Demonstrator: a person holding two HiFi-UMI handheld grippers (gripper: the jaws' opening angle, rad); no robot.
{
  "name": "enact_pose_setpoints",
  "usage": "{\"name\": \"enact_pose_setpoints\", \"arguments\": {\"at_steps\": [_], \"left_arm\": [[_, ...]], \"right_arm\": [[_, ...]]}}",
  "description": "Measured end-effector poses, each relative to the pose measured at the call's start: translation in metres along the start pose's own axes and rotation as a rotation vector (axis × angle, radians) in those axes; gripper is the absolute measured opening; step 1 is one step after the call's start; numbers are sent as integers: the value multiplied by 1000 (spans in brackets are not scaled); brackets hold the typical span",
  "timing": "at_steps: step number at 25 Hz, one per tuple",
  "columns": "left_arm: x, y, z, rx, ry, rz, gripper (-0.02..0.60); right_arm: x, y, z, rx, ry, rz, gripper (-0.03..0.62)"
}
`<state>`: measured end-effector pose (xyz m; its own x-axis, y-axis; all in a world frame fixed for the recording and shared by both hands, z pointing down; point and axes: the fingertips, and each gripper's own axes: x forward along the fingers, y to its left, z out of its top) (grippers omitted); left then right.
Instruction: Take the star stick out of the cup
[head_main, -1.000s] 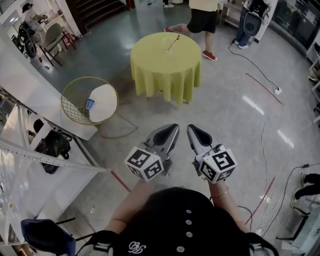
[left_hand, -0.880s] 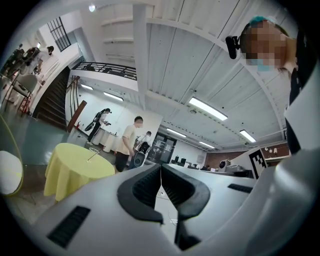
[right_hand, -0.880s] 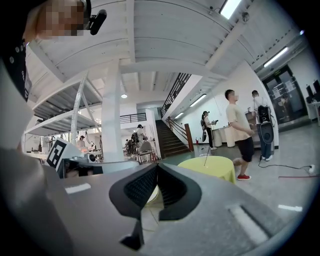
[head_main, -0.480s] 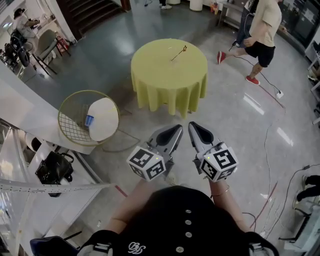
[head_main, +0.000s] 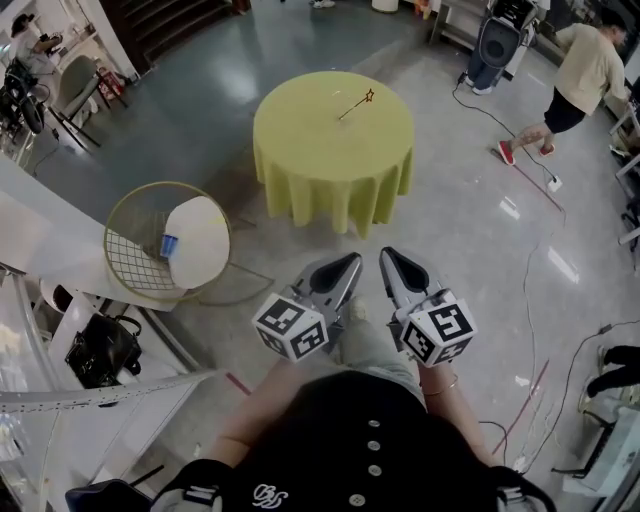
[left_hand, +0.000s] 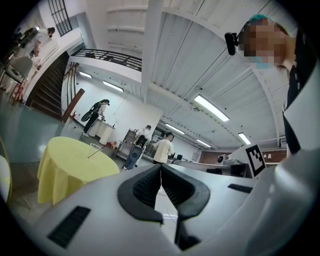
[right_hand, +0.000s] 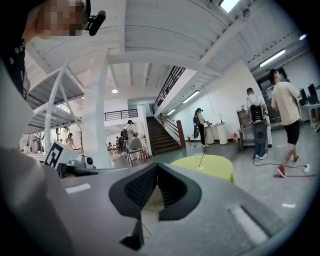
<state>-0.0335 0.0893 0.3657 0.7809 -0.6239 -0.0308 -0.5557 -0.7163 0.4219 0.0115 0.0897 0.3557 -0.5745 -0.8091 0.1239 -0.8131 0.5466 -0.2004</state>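
In the head view, the left gripper (head_main: 345, 268) and the right gripper (head_main: 392, 265) are held side by side, low and close to the body, over bare grey floor. Both are aimed forward at a round table draped in a yellow-green cloth (head_main: 300, 150). The thin dark stick topped by a small star (head_main: 356, 103) is seen on the far part of that tabletop, well apart from both grippers. Its long axis is tilted, with the foot to the lower left and the star to the upper right. The cup is too small here to be made out. The stick lies almost straight ahead, a little more in line with the left gripper than the right, though neither is judged clearly nearer. In the left gripper view, the two dark ribbed pads are pressed together with nothing between them, so that gripper is clenched and empty. The table is seen to the left of the jaws, and the stick (left_hand: 96, 152) is seen slanting above it. In the right gripper view, the jaws are likewise closed tip to tip on nothing. The stick (right_hand: 202, 157) stands nearly upright on the table, just right of the jaw line and far beyond it. The distance to the table is judged to need closing, and a gripper opening, before any grasp along the stick's shaft.
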Motion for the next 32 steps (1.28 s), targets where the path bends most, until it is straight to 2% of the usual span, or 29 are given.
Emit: {"name": "enact_pose_setpoints", "arguments": {"at_steps": [7,15,32], "left_arm": [[25,7,14,21,-17,-11,12],[57,37,22,27,-16,-4,12],[171,135,69,44,-35,64,12]], "right_arm": [[13,-20,5,6,-7,2,5],[47,-50,9,10,-13,10,5],[169,-153,50,-8,0,71,5]]}}
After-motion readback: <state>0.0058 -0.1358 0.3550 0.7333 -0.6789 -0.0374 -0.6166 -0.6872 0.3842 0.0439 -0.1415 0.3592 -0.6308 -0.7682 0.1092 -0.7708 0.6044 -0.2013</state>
